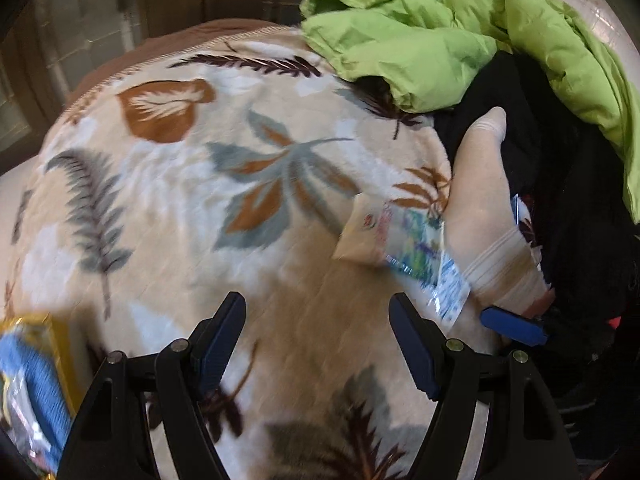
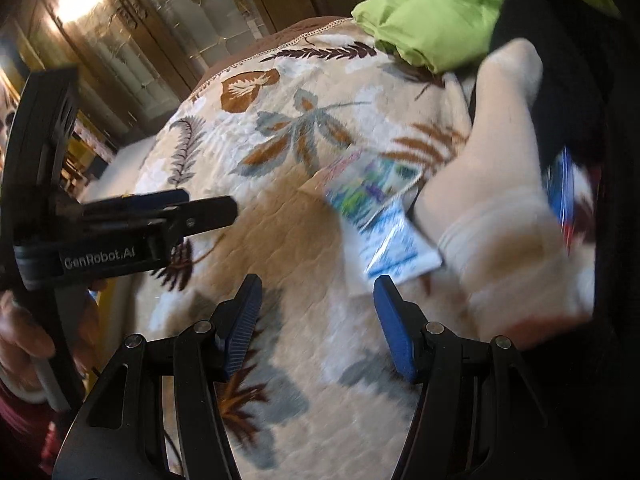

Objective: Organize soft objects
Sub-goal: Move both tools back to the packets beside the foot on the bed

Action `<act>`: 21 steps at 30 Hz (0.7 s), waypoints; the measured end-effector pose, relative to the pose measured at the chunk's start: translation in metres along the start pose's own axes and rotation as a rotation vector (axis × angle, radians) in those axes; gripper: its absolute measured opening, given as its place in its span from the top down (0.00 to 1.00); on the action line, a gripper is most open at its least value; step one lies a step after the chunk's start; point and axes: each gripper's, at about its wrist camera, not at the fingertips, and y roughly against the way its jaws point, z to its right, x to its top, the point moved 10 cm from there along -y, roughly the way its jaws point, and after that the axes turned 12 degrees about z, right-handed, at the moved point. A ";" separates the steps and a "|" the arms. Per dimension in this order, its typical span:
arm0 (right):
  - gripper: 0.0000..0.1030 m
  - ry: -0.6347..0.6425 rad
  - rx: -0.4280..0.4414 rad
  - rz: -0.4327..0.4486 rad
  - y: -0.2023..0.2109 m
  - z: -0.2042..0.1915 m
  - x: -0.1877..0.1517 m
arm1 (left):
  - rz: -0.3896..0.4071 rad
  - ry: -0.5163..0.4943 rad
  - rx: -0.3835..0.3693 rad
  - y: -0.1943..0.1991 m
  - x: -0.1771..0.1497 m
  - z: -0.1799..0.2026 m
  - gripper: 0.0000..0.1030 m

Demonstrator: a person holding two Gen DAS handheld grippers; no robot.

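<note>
Taking the one leaf-patterned blanket as landmark, one blue-and-yellow packet is seen at its left edge, and the left gripper is held over its near part with its jaws spread wide and nothing between them. The right gripper is likewise held wide open and empty above the blanket. Toward the blanket's right side one printed packet lies beside one white sock, with one black garment and one lime-green garment heaped at the right edge.
</note>
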 end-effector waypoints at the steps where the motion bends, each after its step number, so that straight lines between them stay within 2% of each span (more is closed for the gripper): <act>1: 0.43 0.006 -0.004 -0.002 -0.002 0.001 0.002 | -0.013 0.009 -0.008 -0.007 0.003 0.001 0.28; 6: 0.43 0.025 -0.031 -0.019 -0.018 0.013 0.010 | -0.039 0.043 -0.056 -0.031 0.015 0.012 0.28; 15: 0.43 0.063 -0.071 -0.039 -0.037 0.025 0.012 | -0.082 0.013 -0.109 -0.063 0.027 0.034 0.28; 21: 0.43 0.065 -0.092 -0.034 -0.042 0.032 0.016 | -0.076 0.033 -0.147 -0.073 0.040 0.044 0.28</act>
